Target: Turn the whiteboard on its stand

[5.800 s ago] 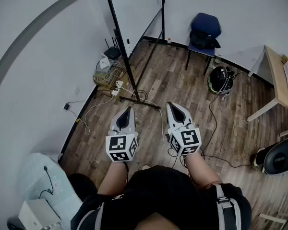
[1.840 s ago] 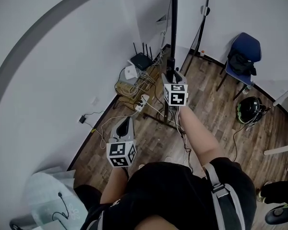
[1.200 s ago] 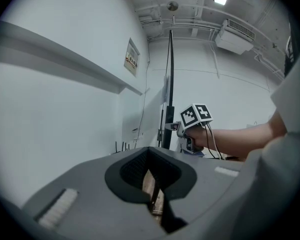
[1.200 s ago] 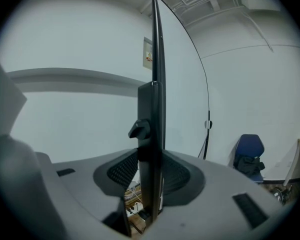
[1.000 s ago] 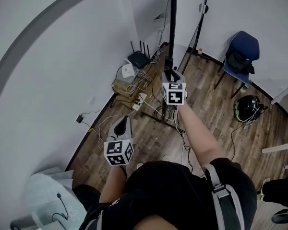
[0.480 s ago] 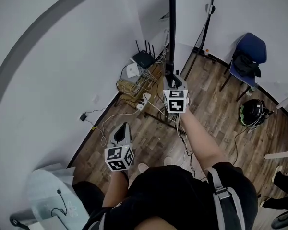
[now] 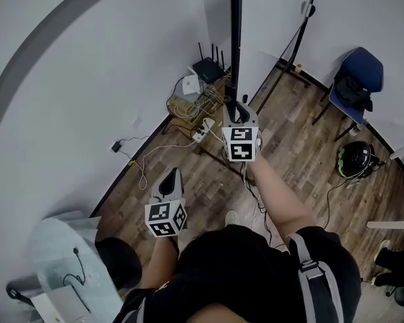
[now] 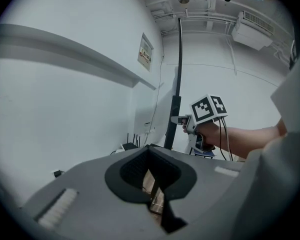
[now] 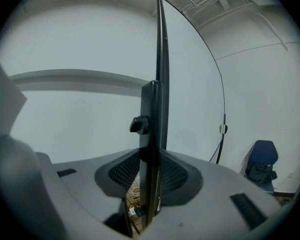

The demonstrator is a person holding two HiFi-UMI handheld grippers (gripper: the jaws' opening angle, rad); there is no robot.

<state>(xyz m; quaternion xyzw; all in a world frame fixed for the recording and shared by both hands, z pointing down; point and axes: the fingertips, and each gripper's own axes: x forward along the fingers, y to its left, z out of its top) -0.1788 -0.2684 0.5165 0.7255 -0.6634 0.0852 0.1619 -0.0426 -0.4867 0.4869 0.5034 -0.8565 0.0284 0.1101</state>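
right claw (image 7: 237, 105): jaws just closing, now pinching the post (image 7: 234, 39)
left claw (image 7: 170, 175): closed, empty
task: grip looks ready, turning not yet started

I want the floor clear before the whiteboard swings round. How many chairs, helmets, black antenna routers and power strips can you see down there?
Blue chair: 1
Helmet: 1
Black router: 1
Power strip: 1
Total: 4
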